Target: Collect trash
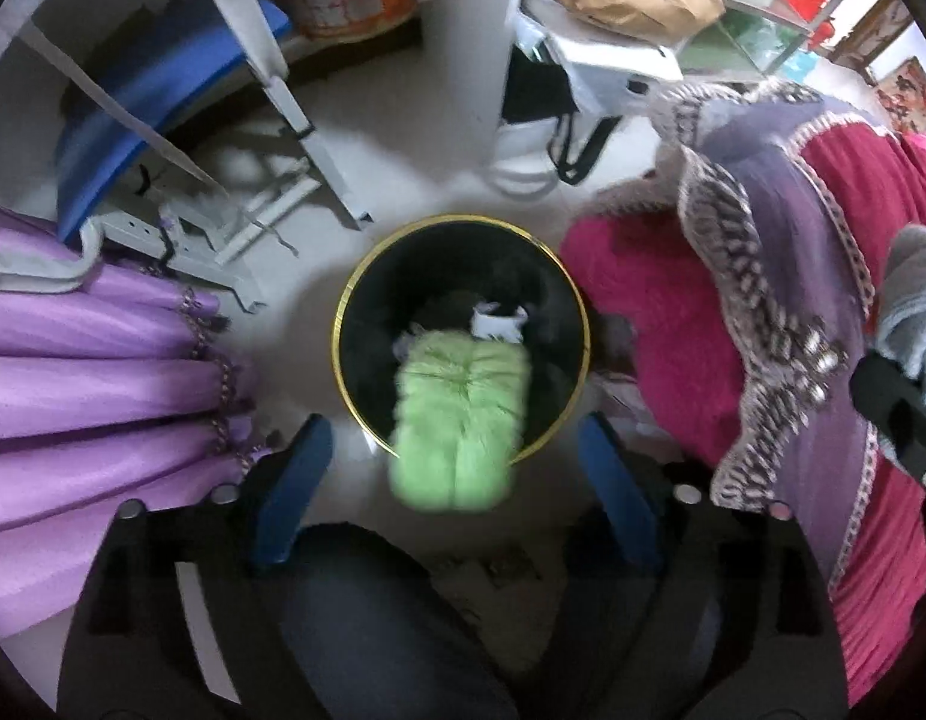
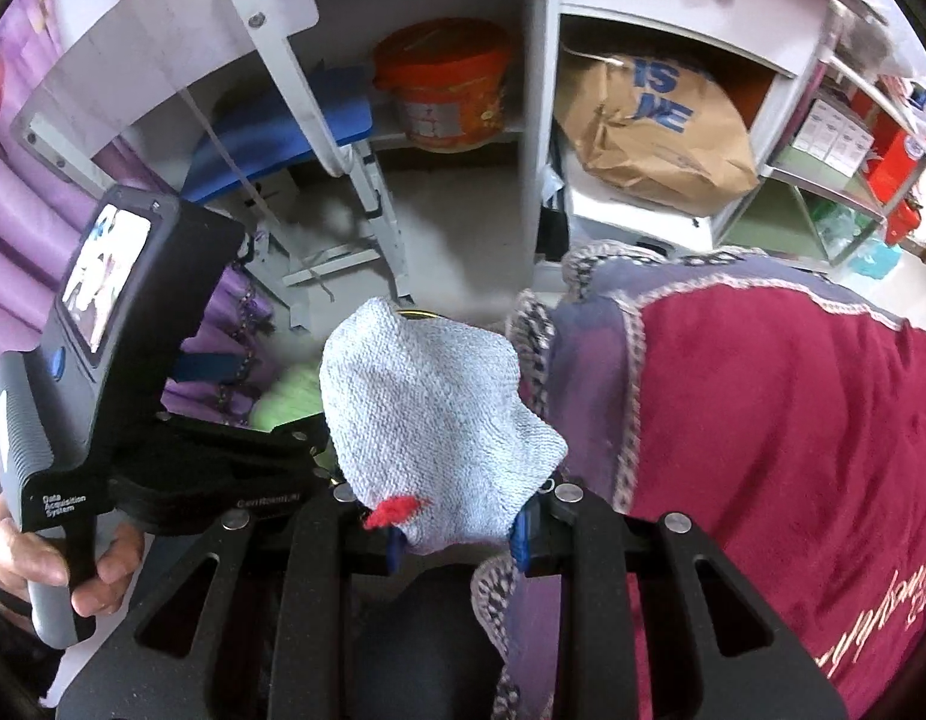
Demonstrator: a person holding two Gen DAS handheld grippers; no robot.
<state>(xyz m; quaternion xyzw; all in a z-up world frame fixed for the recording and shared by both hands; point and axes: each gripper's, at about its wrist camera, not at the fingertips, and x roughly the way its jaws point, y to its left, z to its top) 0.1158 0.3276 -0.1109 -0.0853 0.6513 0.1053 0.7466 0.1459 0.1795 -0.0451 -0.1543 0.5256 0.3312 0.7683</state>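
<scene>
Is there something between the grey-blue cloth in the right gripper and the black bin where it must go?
The right gripper is shut on the grey-blue cloth. The left gripper is open over the black bin, with the green item blurred across the bin's near rim. That gripper partly blocks the way.

Fuzzy green cloth, glossy black bin with shiny gold rim, coarse-knit grey rag.

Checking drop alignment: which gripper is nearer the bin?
Left. The left gripper is open directly above the bin; the right gripper, holding a grey cloth, sits off to its side.
</scene>
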